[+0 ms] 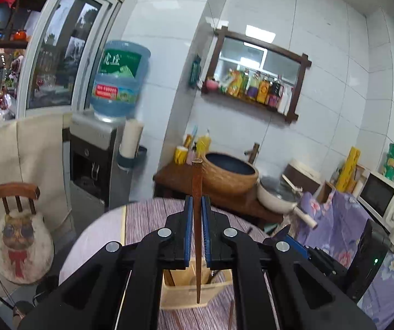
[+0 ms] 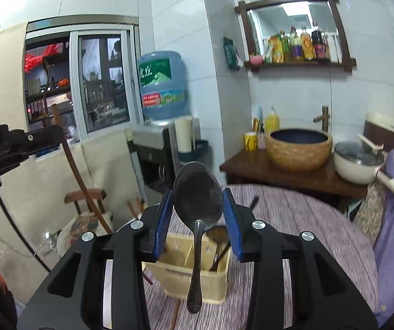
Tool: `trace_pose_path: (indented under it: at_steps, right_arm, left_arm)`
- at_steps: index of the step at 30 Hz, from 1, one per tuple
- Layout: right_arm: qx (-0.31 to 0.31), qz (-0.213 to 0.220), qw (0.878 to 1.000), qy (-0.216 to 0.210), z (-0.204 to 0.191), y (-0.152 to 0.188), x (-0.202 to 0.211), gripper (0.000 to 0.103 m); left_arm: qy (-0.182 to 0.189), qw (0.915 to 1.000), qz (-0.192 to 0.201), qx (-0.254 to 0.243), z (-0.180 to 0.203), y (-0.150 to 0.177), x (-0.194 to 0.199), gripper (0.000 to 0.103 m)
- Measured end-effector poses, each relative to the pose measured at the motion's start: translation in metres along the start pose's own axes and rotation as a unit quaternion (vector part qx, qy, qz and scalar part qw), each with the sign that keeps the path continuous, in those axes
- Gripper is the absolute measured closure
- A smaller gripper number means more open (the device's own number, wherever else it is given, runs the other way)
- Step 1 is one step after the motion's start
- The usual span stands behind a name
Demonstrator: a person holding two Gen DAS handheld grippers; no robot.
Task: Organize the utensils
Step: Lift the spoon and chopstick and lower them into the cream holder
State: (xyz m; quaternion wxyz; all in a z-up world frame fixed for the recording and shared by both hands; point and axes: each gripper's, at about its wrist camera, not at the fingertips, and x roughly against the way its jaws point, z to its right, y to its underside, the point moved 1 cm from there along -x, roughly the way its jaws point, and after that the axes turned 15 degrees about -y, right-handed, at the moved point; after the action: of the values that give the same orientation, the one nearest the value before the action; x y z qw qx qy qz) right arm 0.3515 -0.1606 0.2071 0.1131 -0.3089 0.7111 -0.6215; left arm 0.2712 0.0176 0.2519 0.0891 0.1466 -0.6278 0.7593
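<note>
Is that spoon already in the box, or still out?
Out. The right gripper grips the spoon by its bowl above the utensil box.

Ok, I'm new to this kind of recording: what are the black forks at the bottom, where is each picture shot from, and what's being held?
There is no robot here. A person carries a hand-held claw in each hand, and a wide-angle camera on each one looks forward along its two blue-padded fingers.

The left wrist view shows the left claw shut on a brown wooden chopstick that stands upright. The right wrist view shows the right claw holding a metal spoon by its bowl, handle hanging down.

Below both sits a beige utensil holder with compartments, on a table with a purple striped cloth. A few utensils already stand in the holder.
</note>
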Motion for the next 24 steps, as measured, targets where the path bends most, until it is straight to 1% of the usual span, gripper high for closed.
trace_pose_path:
  at_steps: [3, 7, 9, 14, 18, 21, 24]
  right_arm:
    - [-0.001, 0.015, 1.000, 0.008, 0.001, -0.015, -0.015, 0.065]
    - [0.009, 0.033, 0.999, 0.025, 0.003, -0.014, -0.037, 0.065]
    - [0.020, 0.030, 0.999, 0.034, 0.004, -0.004, -0.054, 0.065]
    - [0.026, 0.029, 0.998, 0.055, 0.013, 0.030, -0.076, 0.065]
    - [0.015, 0.011, 0.998, 0.056, 0.022, 0.056, -0.079, 0.065]
    - [0.024, -0.002, 0.998, 0.059, 0.021, 0.075, -0.078, 0.065]
    - [0.026, -0.025, 0.997, 0.062, 0.022, 0.091, -0.079, 0.065]
  left_arm:
    - [-0.019, 0.9997, 0.014, 0.003, 0.003, -0.010, -0.010, 0.095]
    - [-0.046, 0.9987, 0.024, 0.002, 0.003, 0.000, -0.030, 0.095]
    - [-0.053, 0.9983, 0.024, -0.004, 0.005, 0.010, -0.038, 0.095]
    - [-0.053, 0.9985, -0.001, -0.014, 0.005, 0.043, -0.060, 0.095]
    - [-0.048, 0.9983, -0.027, -0.018, 0.001, 0.068, -0.070, 0.095]
    - [-0.048, 0.9978, -0.039, -0.026, 0.000, 0.083, -0.074, 0.095]
    - [-0.045, 0.9972, -0.052, -0.030, 0.000, 0.096, -0.078, 0.095]
